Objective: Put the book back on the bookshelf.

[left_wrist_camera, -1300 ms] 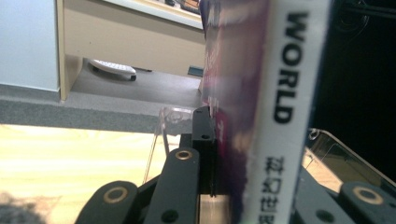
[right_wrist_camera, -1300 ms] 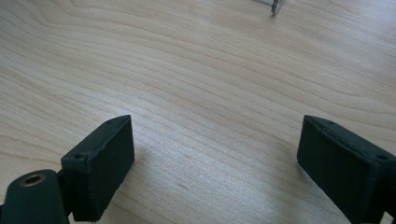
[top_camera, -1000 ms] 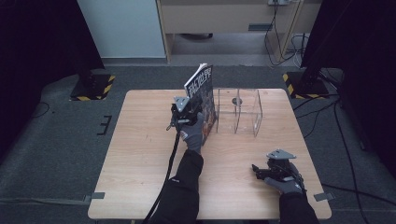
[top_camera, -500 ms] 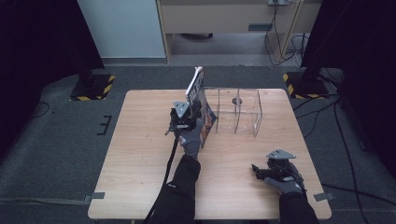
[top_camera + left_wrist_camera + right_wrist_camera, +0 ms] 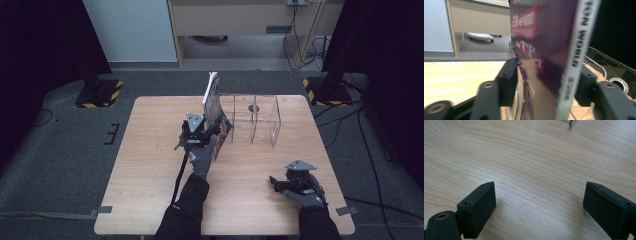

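Observation:
A thin book (image 5: 212,96) with a dark purple cover and white spine stands on edge at the left end of a clear plastic divider rack (image 5: 260,120). My left gripper (image 5: 216,132) is at its near lower edge. In the left gripper view the book (image 5: 544,45) sits between the jaws; they have just been opening and the pads (image 5: 509,75) stand off the cover, so my left gripper (image 5: 547,78) is open. My right gripper (image 5: 274,181) rests low at the table's near right, open and holding nothing, with bare wood between its jaws (image 5: 539,202).
The wooden table (image 5: 150,165) has free surface on the left and in the near middle. A small pale ring (image 5: 622,84) lies inside the rack. Beyond the far edge are dark floor, a cabinet (image 5: 240,20) and cables. Hazard-striped stand feet (image 5: 100,92) flank the table.
The left gripper's jaws have spread apart and let go of the book. The book now stands straighter against the rack, and the left hand has drawn back slightly toward the person. The right gripper has not moved.

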Tool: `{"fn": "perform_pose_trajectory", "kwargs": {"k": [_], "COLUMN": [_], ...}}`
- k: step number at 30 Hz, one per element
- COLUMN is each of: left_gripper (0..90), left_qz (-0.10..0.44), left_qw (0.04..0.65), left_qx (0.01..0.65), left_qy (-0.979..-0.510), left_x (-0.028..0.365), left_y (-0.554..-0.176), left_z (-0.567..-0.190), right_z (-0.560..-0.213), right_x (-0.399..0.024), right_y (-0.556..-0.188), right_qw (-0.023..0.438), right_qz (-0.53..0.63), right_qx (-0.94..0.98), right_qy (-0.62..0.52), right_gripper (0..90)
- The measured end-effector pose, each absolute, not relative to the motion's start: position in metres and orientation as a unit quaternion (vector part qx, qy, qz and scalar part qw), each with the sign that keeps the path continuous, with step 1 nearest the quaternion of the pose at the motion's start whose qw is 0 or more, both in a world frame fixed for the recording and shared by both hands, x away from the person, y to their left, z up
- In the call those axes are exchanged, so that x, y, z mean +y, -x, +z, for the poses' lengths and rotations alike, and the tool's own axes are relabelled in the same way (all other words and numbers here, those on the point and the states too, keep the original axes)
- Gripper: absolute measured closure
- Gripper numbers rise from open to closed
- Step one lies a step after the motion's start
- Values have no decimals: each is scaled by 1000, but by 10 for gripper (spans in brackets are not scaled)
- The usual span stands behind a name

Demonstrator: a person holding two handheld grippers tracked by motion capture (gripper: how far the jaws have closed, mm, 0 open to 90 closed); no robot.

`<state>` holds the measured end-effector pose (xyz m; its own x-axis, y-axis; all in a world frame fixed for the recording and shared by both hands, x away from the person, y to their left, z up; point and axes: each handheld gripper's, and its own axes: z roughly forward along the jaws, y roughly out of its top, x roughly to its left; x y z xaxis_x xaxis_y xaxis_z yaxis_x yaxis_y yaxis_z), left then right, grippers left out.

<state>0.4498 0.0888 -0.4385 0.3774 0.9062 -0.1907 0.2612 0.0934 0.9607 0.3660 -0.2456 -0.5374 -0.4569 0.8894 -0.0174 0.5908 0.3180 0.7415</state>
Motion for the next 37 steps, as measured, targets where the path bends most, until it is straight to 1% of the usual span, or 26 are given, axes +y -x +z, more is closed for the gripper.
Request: {"fn": "perform_pose_trajectory", "kwargs": {"k": [3,7,9,11,14,17,19,24,28,31,34,37], "left_gripper": [341,292,286,277,268,258,251,237,231,224,219,213], "left_qz": [284,283,297,289,294,270,270,283,276,278,259,259], "left_qw": [563,562,553,551,535,538,532,508,493,469,455,427], "left_qx": [469,453,441,436,427,425,423,429,442,448,466,481], "left_qy": [-618,-631,-642,-651,-667,-677,-682,-691,-696,-709,-713,-721], "left_x": [94,104,108,113,121,131,138,162,183,199,214,227], "left_y": [-442,-433,-428,-424,-417,-409,-404,-390,-381,-376,-373,-371], "left_z": [-433,-422,-417,-412,-404,-401,-400,-407,-417,-427,-441,-457], "right_z": [-537,-536,-535,-534,-533,-531,-530,-529,-529,-528,-528,-527], "right_x": [-246,-247,-246,-246,-247,-247,-247,-246,-247,-247,-248,-249], "right_y": [-366,-367,-366,-366,-366,-366,-366,-366,-366,-366,-365,-366], "right_qw": [218,218,219,219,220,220,222,224,222,223,222,224], "right_qz": [343,344,344,346,352,353,354,354,356,357,356,358], "right_qx": [781,781,781,779,776,776,776,776,773,772,772,770], "right_qy": [-473,-474,-474,-475,-475,-475,-473,-471,-475,-476,-478,-478], "right_gripper": [113,113,113,113,113,113,113,112,112,112,112,111]}}
